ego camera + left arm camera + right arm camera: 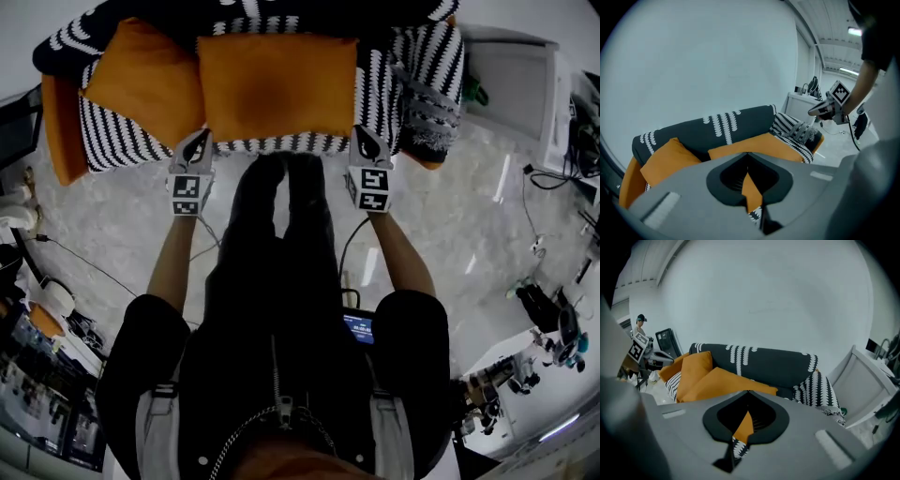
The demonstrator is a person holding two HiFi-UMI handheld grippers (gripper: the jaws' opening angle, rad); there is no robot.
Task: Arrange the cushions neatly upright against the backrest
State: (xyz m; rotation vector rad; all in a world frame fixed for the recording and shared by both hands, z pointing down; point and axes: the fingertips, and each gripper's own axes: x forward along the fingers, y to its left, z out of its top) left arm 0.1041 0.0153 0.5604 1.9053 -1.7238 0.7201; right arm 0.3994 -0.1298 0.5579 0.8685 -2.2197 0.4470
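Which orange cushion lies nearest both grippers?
The wide middle orange cushion, lying flat right before both tips; the other orange cushion sits tilted at the sofa's left end.

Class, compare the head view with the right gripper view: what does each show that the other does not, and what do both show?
Only the head view: the person's legs, a lit screen at the waist, and the right gripper seen from outside. Only the right gripper view: that gripper's shut jaws close up, and a distant person. Both: the sofa, the flat orange cushion, the second orange cushion beside it, the striped cushion and the left gripper.
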